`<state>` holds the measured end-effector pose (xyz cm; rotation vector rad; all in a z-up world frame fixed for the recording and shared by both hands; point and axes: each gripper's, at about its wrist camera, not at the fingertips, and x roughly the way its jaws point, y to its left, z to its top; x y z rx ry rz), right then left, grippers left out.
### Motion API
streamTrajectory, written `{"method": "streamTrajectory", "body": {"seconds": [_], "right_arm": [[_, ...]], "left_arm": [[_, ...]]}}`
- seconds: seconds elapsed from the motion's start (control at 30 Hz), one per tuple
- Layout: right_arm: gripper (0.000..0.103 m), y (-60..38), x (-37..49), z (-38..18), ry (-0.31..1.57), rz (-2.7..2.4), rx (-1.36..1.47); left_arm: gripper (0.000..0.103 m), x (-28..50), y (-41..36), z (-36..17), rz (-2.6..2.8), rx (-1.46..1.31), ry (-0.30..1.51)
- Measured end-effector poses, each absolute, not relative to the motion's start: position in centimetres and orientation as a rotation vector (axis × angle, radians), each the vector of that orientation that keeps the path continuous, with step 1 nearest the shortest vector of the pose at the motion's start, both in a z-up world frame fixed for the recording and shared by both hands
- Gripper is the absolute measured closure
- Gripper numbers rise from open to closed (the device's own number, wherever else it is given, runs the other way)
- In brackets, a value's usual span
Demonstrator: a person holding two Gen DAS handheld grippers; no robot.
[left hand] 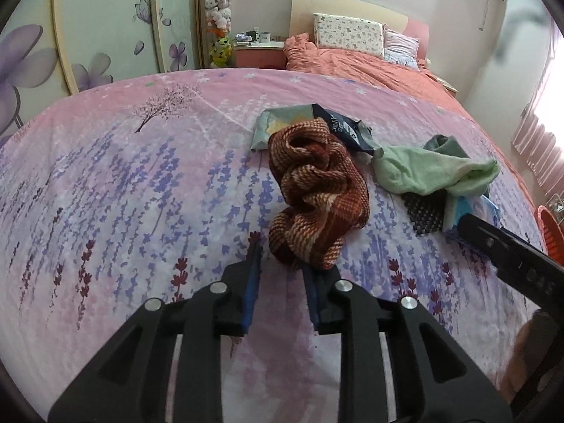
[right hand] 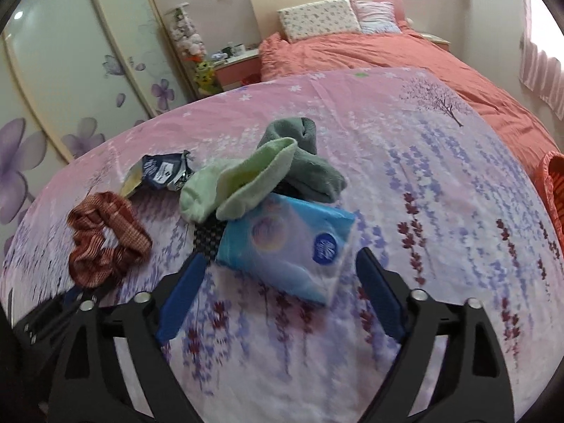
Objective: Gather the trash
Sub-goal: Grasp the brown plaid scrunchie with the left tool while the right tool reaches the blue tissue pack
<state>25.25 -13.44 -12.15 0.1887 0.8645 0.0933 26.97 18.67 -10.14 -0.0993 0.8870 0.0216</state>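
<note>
On the pink lavender-print sheet [left hand: 123, 183] lies a red-brown knitted scrunchie [left hand: 313, 190], [right hand: 102, 239]. My left gripper [left hand: 278, 257] is right at its near end, jaws a narrow gap apart; the scrunchie overlaps the right fingertip but is not pinched. A dark blue crumpled wrapper [left hand: 347, 128], [right hand: 164, 171] and a pale green-yellow packet [left hand: 278, 123] lie beyond it. My right gripper [right hand: 278, 264] stands wide open around a blue tissue pack [right hand: 292, 246], pads clear of its sides. A light green sock [right hand: 239, 183] and a grey-green sock [right hand: 310, 162] rest on the pack's far end.
A black mesh piece [right hand: 208, 236] lies under the socks. An orange basket [right hand: 557, 190] stands off the bed's right side. Further back are an orange duvet [right hand: 370, 56], pillows [right hand: 317, 17], a nightstand [left hand: 259, 53] and a flowered wardrobe [left hand: 105, 17] at the left.
</note>
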Motion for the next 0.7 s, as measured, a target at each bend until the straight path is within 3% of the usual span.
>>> {"method": "streamTrajectory", "body": {"seconds": [0.07,0.17,0.43,0.57,0.7], "right_arm": [[0.015,-13.2,25.7,-12.4,0.867,0.065,0.183],[0.025,-13.2,25.9,-12.7,0.869,0.052,0.149],[0.026,-17.9,21.3,-12.3,0.868,0.054,0.069],[0.025,-20.8,20.1,-12.1,0.87,0.001,0.058],[0.021,-22.4,20.6,-12.1,0.89,-0.011,0.115]], "left_arm": [[0.076,26.9,18.8,-10.1,0.018,-0.112,0.887],[0.076,27.0,18.8,-10.2,0.019,-0.111,0.888],[0.074,26.9,19.1,-10.2,0.01,-0.13,0.883],[0.046,26.6,19.6,-9.9,0.019,-0.149,0.872],[0.035,26.6,20.0,-9.1,0.015,-0.173,0.855]]}}
